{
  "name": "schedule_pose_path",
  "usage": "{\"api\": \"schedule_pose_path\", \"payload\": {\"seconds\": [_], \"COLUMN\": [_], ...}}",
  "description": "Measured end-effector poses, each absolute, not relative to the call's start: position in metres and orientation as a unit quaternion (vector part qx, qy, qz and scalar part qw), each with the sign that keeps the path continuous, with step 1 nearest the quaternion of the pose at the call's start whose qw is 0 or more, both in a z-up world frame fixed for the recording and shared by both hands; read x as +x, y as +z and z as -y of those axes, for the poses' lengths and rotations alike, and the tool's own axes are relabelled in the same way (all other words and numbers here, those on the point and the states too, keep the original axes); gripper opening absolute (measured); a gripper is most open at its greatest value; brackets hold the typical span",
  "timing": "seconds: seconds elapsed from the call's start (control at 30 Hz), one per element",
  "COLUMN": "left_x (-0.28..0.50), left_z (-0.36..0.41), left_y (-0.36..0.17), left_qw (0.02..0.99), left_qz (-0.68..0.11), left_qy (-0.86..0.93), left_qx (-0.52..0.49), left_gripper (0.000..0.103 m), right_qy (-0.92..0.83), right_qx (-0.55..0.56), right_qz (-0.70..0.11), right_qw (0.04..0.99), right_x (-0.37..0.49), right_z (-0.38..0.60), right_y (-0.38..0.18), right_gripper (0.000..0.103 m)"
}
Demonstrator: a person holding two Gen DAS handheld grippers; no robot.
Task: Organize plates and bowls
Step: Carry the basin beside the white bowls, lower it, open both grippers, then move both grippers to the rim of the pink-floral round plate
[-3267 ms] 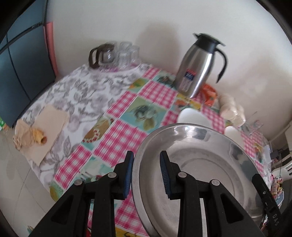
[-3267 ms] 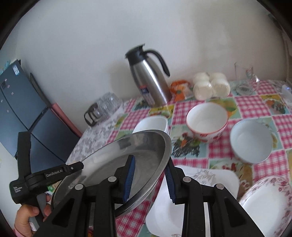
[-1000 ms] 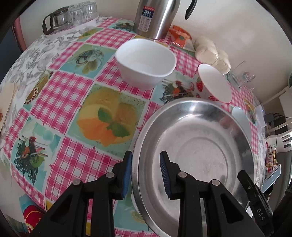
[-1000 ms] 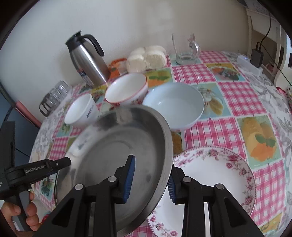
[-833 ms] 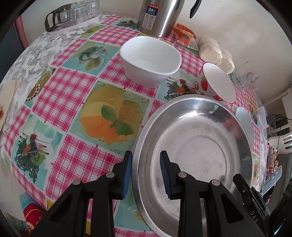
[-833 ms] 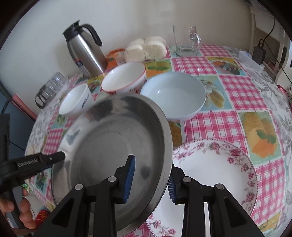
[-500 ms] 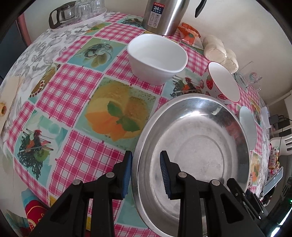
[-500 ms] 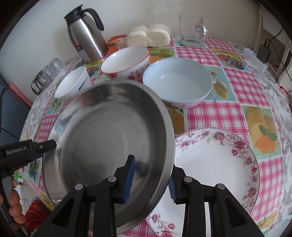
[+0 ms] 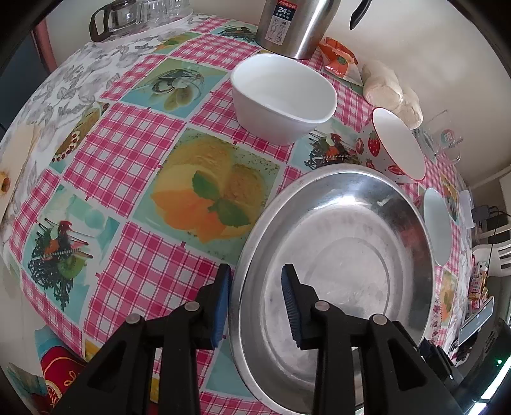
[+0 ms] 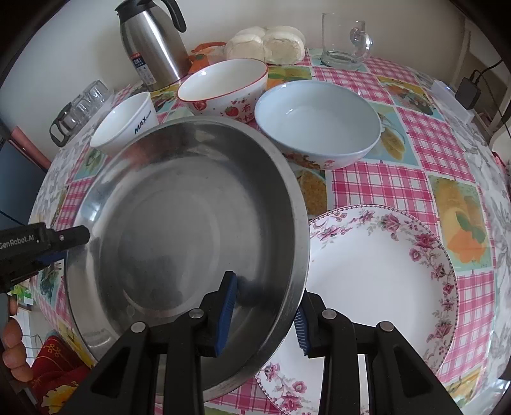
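Steel pan (image 9: 338, 255), wide and shallow, held between both grippers over the near edge of the table (image 9: 134, 153). Whether its base touches the cloth, cannot tell.

Left gripper (image 9: 255, 303): jaws partly closed, straddling the pan's left rim, one blue pad outside, one inside. The outer pad sits close against the rim; firm contact cannot be confirmed from this angle.

Right gripper (image 10: 263, 314): jaws partly closed across the pan's right rim, one pad inside the bowl of the pan, the other outside and partly hidden under the rim. Looks clamped on the rim.

In the right view the pan (image 10: 188, 230) overlaps the left edge of the floral plate (image 10: 383, 281), which lies flat on the checked cloth. The left gripper's body (image 10: 41, 242) shows at the pan's far side, with a hand (image 10: 12, 344) below it.

Behind the pan, three bowls in a rough row:
- white bowl (image 9: 282, 95), marked "MAX" in the right view (image 10: 126, 124), furthest left
- strawberry bowl (image 10: 223, 86), red-rimmed, in the middle
- pale blue bowl (image 10: 317, 121), largest, on the right, just beyond the plate

Further back, near the wall: steel thermos (image 10: 153, 41), orange packet (image 9: 338, 59), wrapped buns (image 10: 265, 43), glass mug (image 10: 346, 40). Glass jug and tumblers (image 9: 137, 16) on the far left edge.
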State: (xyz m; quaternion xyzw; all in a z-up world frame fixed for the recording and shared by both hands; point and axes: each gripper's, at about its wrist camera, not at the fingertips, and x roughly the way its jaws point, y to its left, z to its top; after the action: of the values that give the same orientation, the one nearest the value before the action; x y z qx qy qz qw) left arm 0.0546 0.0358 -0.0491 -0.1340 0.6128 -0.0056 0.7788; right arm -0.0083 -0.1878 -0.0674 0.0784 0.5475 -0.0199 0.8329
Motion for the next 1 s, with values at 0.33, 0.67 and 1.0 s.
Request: {"api": "schedule_pose_path", "payload": {"seconds": [0.33, 0.67, 1.0], "left_x": [0.056, 0.060, 0.059], "left_z": [-0.036, -0.043, -0.039], "left_y": [-0.047, -0.034, -0.021], "left_qw": [0.772, 0.787, 0.823], "left_qz": [-0.615, -0.598, -0.558], "left_qy": [-0.027, -0.009, 0.001], "left_qx": [-0.161, -0.151, -0.103], "left_gripper": [0.050, 0.067, 0.096], "right_qy": [-0.031, -0.063, -0.066], "right_qx": [0.079, 0.083, 0.075], "right_qz": [-0.526, -0.484, -0.458], "right_qw": [0.846, 0.869, 0.883], "right_x": [-0.011, -0.014, -0.014], "right_z": [0.189, 0.197, 0.196], "right_y": [-0.056, -0.041, -0.034], "right_gripper": [0.058, 0.077, 0.096]}}
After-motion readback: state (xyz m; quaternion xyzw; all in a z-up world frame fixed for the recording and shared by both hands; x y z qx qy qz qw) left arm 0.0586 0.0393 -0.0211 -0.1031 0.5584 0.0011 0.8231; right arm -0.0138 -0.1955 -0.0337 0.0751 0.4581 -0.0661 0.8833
